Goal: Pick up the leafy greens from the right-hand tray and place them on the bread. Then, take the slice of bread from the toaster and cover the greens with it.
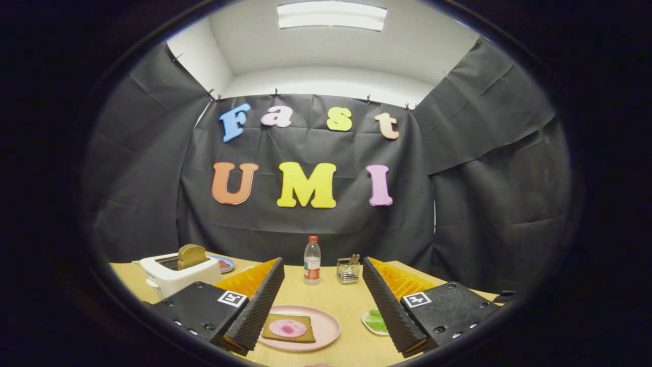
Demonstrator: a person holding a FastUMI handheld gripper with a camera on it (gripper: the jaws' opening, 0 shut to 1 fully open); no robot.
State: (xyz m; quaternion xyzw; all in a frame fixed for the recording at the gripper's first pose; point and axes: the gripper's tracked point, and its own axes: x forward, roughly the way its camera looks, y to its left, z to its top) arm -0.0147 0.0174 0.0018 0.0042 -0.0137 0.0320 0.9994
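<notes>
My gripper point(322, 306) stands open above the wooden table, its fingers wide apart with nothing between them. Below and between the fingers lies a pink plate point(326, 321) holding a slice of bread point(287, 328) topped with a round pink slice. Leafy greens point(376, 320) rest on a small white tray point(368, 323) just inside the right finger, partly hidden by it. A white toaster point(175, 274) stands beyond the left finger, with a brown bread slice point(191, 255) sticking up from its slot.
A clear plastic bottle point(311, 267) with a red cap stands at the back middle of the table point(341, 295). Beside it is a small wire basket point(348, 271) of utensils. A small blue dish point(224, 264) sits behind the toaster. Black cloth walls the booth.
</notes>
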